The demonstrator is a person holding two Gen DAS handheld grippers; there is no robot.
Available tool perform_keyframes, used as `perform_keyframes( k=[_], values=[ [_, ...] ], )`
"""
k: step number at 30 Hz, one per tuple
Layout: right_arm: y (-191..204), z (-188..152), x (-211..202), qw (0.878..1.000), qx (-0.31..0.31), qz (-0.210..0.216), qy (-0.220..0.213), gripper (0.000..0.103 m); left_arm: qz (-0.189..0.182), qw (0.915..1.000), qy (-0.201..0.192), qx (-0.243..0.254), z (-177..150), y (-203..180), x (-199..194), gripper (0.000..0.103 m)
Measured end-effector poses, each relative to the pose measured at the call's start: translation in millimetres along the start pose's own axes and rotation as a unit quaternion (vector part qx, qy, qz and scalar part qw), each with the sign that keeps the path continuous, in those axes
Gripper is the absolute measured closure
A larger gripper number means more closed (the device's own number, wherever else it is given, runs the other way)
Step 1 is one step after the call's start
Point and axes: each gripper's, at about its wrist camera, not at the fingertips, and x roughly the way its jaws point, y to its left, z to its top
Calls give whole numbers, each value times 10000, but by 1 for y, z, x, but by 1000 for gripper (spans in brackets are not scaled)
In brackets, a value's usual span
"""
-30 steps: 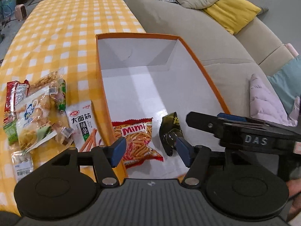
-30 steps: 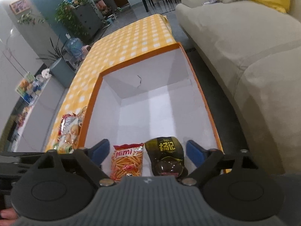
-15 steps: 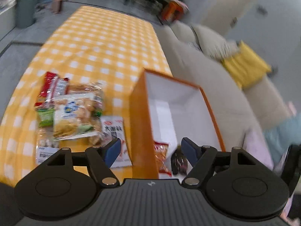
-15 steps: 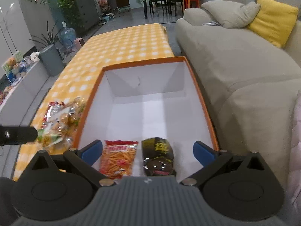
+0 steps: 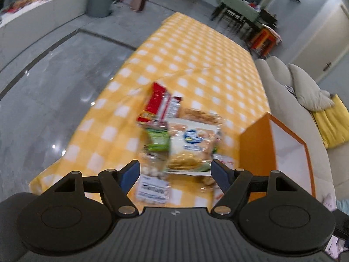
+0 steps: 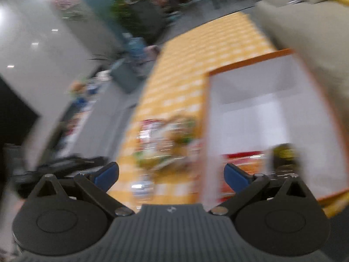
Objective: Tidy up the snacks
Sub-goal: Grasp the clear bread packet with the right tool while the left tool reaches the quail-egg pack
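A loose pile of snack packets lies on the yellow checked cloth, just beside the orange box. A red packet is at the far end, a pale one with a blue logo on top. Inside the white-lined box lie an orange-red packet and a dark packet, side by side.

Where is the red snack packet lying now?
In the left wrist view, the red snack packet lies on the yellow checked tablecloth, at the pile's far end, left of the orange box.
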Motion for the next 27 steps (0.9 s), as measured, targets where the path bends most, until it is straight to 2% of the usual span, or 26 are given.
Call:
perform_keyframes(
  k=[3,5,7,10,12,13,16,17,20,22,24,27],
  values=[
    [25,-4,17,9988,-221,402,163,3,121,9999,-52,-5,0,15,5,16],
    [40,-7,30,9980,-402,399,294,3,213,9998,-31,18,-1,23,10,16],
    [56,-10,46,9972,-627,153,381,3,344,9994,53,-9,-2,30,16,16],
    [76,-17,68,9921,-1092,-521,346,3,603,9982,29,5,-2,39,20,16],
    [85,-24,73,9835,-1455,-1070,-139,3,599,9982,45,-13,-1,44,24,16],
    [95,-28,79,9742,-1860,-1248,-278,3,570,9983,83,-28,-1,47,27,16],
    [109,-35,96,9562,-2475,-1521,-374,3,533,9983,234,16,-2,49,36,18],
    [109,-35,101,9556,-2497,-1525,-350,3,565,9980,280,53,-2,49,38,18],
    [100,-27,125,9649,-2281,-1302,88,3,552,9977,361,171,-2,49,46,18],
    [94,-21,142,9662,-2207,-1320,194,3,548,9973,440,206,-3,50,52,18],
    [94,-23,155,9584,-2440,-1455,291,3,571,9968,516,221,-3,51,57,18],
    [92,-27,181,9352,-2998,-1796,577,3,591,9962,600,221,-2,52,64,18]
  ],
)
